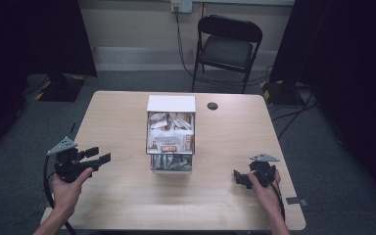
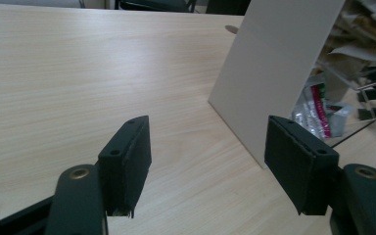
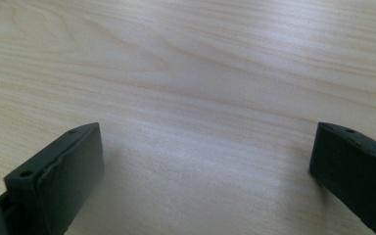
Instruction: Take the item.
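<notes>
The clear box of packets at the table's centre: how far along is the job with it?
Nothing looks done: the clear box with a white panel, full of packets, stands untouched. Nothing is in hand: left gripper and right gripper are open, apart from it. All handling remains.

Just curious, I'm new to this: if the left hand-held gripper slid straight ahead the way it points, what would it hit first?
Probably the white side wall of the snack-filled box; the left hand-held gripper is open and empty, though depth is uncertain.
</notes>
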Demonstrator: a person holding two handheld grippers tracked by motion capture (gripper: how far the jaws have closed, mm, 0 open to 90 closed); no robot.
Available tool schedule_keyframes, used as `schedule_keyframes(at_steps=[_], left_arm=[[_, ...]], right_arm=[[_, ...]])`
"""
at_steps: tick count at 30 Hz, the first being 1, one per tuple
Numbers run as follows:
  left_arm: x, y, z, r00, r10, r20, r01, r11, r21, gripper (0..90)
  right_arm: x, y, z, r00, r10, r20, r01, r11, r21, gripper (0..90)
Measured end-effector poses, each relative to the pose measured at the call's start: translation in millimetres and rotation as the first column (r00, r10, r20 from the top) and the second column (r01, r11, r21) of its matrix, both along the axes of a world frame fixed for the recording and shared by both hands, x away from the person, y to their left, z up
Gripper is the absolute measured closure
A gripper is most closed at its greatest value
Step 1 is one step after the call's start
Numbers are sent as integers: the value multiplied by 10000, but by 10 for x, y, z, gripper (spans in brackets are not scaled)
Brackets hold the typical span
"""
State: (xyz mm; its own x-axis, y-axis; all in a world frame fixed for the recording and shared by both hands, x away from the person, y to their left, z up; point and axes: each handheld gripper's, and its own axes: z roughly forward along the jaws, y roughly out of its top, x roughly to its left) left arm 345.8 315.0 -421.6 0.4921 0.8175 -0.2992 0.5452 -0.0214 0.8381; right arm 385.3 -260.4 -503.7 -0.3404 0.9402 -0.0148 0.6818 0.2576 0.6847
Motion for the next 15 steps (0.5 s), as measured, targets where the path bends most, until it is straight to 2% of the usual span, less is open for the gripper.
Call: schedule_keyframes(at_steps=[6, 9, 12, 15], left_arm=[[-21, -37, 119, 9981, -392, 482, 380, 9989, 265, 376], [-24, -57, 187, 9962, -554, 673, 549, 9984, 90, 380], [-12, -53, 271, 9913, -939, 924, 946, 9955, -31, 380], [-21, -66, 337, 9880, -1102, 1079, 1077, 9938, 285, 379]], right_arm=[[0, 0, 0, 10000, 1, 1, -1, 10000, -1, 0], [0, 0, 0, 10000, 0, 1, 0, 10000, -1, 0], [0, 0, 0, 10000, 0, 1, 0, 10000, -1, 0], [0, 0, 0, 10000, 1, 1, -1, 10000, -2, 0]])
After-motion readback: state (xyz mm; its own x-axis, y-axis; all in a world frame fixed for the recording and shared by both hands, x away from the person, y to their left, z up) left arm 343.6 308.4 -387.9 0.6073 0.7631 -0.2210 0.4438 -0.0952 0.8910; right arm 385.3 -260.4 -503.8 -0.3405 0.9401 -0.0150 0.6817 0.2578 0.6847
